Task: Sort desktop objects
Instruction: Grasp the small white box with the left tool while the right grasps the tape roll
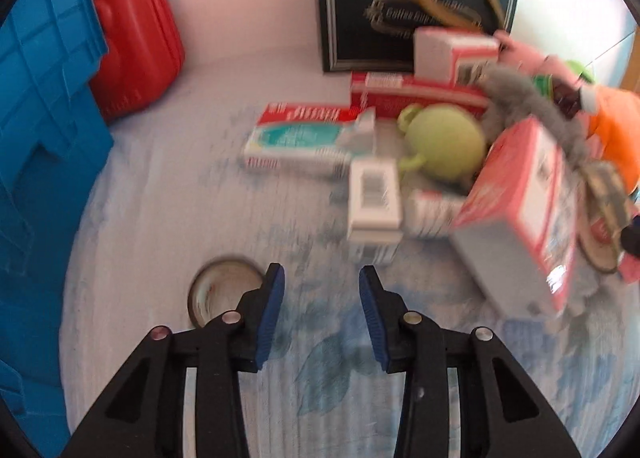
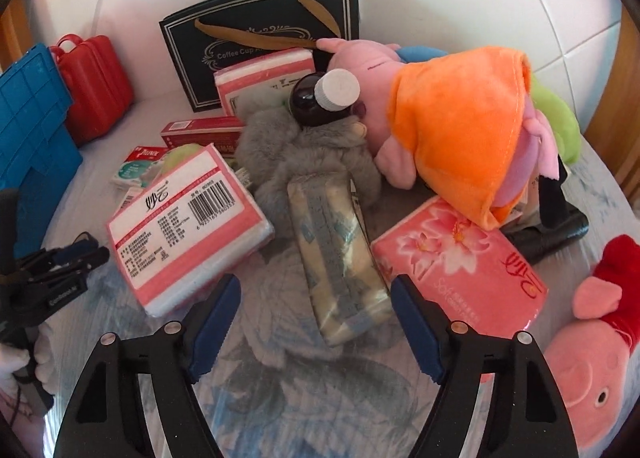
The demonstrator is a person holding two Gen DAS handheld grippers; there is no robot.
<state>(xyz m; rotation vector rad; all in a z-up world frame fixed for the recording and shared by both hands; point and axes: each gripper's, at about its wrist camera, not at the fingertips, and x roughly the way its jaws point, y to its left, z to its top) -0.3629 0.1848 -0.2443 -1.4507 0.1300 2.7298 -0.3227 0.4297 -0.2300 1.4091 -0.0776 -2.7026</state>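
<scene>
On black box [image 2: 260, 37], "Coffee Cup"

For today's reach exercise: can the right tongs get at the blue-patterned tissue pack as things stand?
Probably yes. The right tongs stand open, straddling the near end of the blue-patterned tissue pack, with nothing lying on top there.

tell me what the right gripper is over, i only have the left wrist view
Observer: The right gripper is open, with the near end of a blue-patterned tissue pack between its fingers, untouched.
Operator: anything beside that pack
Observer: A pink flowered tissue pack lies just right of it.
Operator: any toys outside my frame
Observer: A pink pig plush in red lies further right, apart from the pile.
</scene>
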